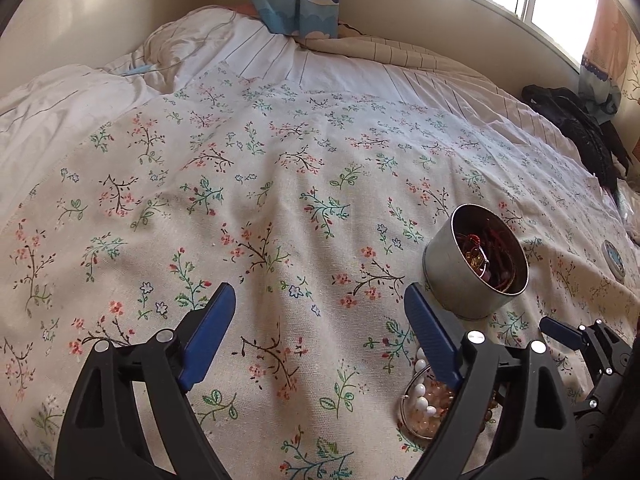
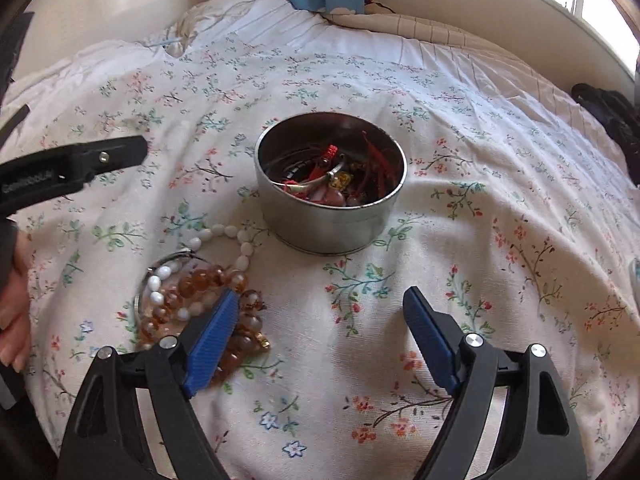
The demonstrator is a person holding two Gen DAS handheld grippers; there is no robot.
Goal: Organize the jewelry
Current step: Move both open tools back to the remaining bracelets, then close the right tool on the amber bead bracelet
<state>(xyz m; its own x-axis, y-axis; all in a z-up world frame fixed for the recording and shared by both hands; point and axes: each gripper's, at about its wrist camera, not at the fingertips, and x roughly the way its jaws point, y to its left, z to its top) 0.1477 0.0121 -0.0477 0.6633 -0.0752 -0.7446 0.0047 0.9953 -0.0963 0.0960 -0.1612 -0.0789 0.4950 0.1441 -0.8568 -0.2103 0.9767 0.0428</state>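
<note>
On the bed, a round metal tin (image 2: 331, 204) holds red cords and a silver ring; white and amber bead strings (image 2: 192, 292) lie beside it. Both grippers, left gripper (image 1: 320, 304) and right gripper (image 2: 324, 308), have fingers apart, empty.

Beads (image 2: 200, 292) left of tin (image 2: 332, 208)

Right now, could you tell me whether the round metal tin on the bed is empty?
No, the metal tin stands open on the floral bedspread with red cords and a silver bangle inside it.
</note>
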